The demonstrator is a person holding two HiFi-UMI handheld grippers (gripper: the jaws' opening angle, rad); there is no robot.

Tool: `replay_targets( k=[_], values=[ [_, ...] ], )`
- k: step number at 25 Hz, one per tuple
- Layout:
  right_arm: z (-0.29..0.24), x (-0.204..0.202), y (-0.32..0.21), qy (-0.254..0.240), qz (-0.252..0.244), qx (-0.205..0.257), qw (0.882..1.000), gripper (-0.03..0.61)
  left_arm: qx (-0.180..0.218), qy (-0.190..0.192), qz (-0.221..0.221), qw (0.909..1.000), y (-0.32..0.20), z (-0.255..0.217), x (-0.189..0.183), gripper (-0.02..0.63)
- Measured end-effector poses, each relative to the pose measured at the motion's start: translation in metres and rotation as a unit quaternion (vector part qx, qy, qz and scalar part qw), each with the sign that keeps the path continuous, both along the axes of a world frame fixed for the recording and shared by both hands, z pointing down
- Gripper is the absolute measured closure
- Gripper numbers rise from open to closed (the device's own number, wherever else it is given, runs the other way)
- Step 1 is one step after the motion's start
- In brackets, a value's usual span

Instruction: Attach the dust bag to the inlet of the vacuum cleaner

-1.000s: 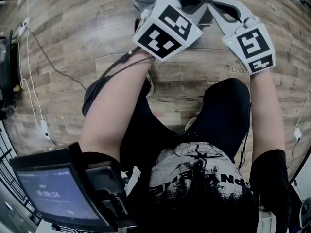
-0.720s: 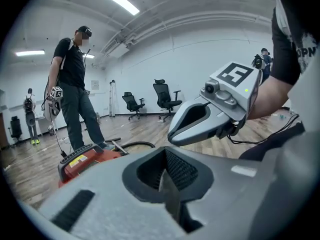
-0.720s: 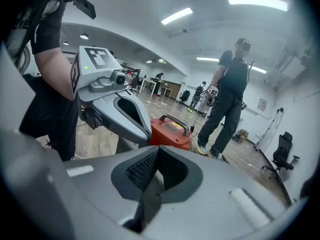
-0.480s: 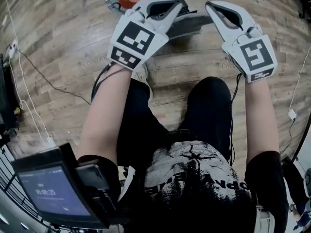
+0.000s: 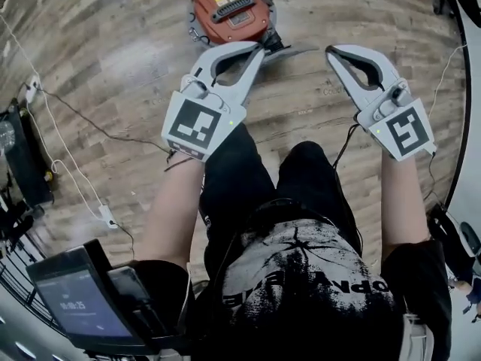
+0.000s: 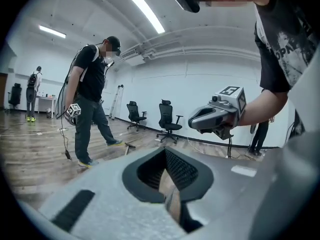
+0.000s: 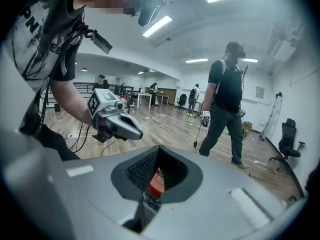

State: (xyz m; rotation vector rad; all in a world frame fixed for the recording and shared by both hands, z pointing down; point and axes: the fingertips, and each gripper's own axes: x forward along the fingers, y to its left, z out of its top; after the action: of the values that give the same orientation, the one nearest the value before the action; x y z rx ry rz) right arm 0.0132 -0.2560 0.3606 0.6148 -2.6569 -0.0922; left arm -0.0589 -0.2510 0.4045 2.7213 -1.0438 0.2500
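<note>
— Checking the jaws: how do they stand?
— Both pairs are pressed together, nothing between them. The left gripper [image 5: 256, 50] and right gripper [image 5: 331, 51] sit side by side, mid-frame.
— And the vacuum cleaner [image 5: 229, 10]?
— Red, on the wooden floor [image 5: 113, 66] at top centre, just above the left gripper's tips.

The left gripper [image 5: 254, 51] and the right gripper [image 5: 333, 53] have lifted away from the floor and drawn apart. The red vacuum cleaner [image 5: 229, 10], earlier cut off at the far edge, now shows whole.
</note>
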Motion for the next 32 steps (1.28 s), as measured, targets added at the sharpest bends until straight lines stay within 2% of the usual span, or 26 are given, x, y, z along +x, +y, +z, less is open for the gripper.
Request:
replay_targets(
  k=[3, 6, 11, 14, 20, 24, 29, 32],
  values=[
    [-0.057, -0.025, -0.004, -0.009, 0.011, -0.001, 1.0, 0.574, -0.02, -0.005, 0.01, 0.9997, 0.002, -0.053, -0.018, 0.609],
    [-0.109, -0.044, -0.011, -0.017, 0.022, 0.005, 1.0, 0.574, -0.02, -0.01, 0.017, 0.9996, -0.006, -0.109, -0.034, 0.609],
    [-0.18, -0.076, -0.013, -0.047, 0.029, 0.043, 0.998, 0.574, 0.012, -0.013, 0.031, 0.9994, -0.021, -0.184, -0.053, 0.609],
    [-0.205, -0.09, -0.023, -0.031, 0.034, 0.065, 0.997, 0.574, 0.044, -0.009, 0.032, 0.9985, -0.041, -0.216, -0.059, 0.609],
    [-0.232, -0.113, -0.032, -0.045, 0.03, 0.088, 0.995, 0.574, 0.068, -0.025, 0.028, 0.9969, -0.048, -0.246, -0.073, 0.609],
    [-0.238, -0.125, -0.033, -0.054, 0.035, 0.068, 0.996, 0.574, 0.074, -0.029, 0.011, 0.9968, -0.047, -0.256, -0.087, 0.609],
    [-0.241, -0.134, -0.027, -0.056, 0.004, 0.08, 0.995, 0.574, 0.081, -0.039, -0.015, 0.9958, -0.038, -0.267, -0.094, 0.609],
    [-0.234, -0.136, -0.022, -0.06, 0.002, 0.062, 0.996, 0.574, 0.077, -0.04, -0.024, 0.996, -0.031, -0.264, -0.096, 0.609]
  ],
)
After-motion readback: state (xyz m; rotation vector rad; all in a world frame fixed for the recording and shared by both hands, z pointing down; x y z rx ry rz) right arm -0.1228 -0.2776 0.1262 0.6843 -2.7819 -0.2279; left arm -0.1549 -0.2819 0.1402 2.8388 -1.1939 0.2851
